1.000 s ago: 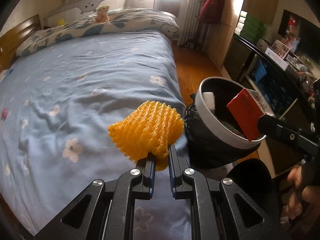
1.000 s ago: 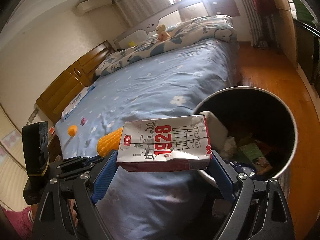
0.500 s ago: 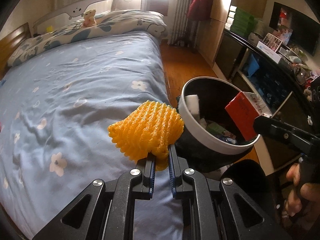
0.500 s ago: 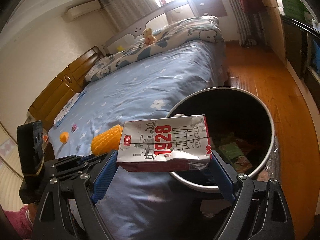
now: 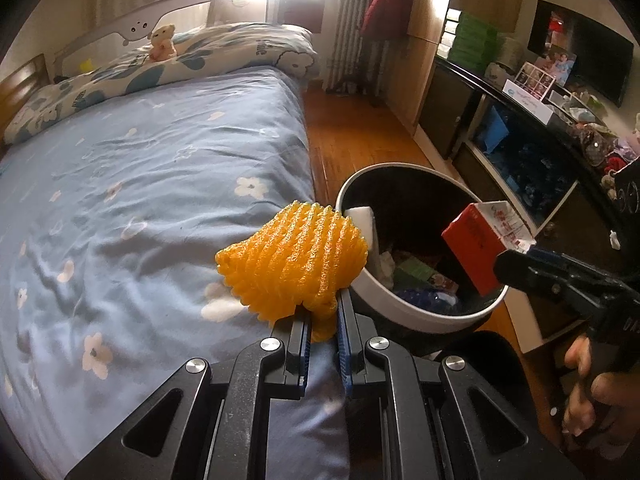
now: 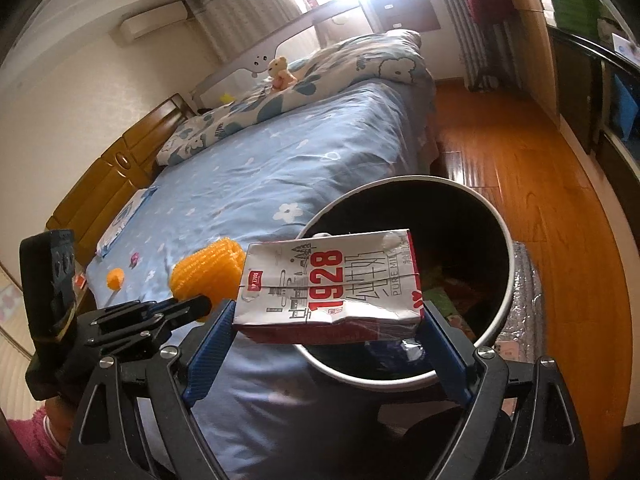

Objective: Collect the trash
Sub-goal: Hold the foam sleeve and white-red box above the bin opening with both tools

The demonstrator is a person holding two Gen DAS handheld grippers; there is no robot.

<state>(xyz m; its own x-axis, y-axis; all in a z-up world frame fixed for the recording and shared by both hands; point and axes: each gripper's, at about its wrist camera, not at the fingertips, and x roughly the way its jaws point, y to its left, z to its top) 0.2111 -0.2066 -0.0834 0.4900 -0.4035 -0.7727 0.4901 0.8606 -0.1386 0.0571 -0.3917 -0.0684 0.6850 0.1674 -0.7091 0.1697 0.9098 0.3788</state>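
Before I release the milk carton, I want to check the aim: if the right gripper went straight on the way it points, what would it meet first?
Probably the trash bin: the right gripper clamps the milk carton above its near rim, aimed into the opening. Depth is uncertain.

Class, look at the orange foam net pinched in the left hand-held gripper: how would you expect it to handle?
The foam net probably squashes easily: its lower end bunches thin between nearly shut jaws. It looks light, an open mesh standing up unsupported. Its ribbed surface likely resists slipping.
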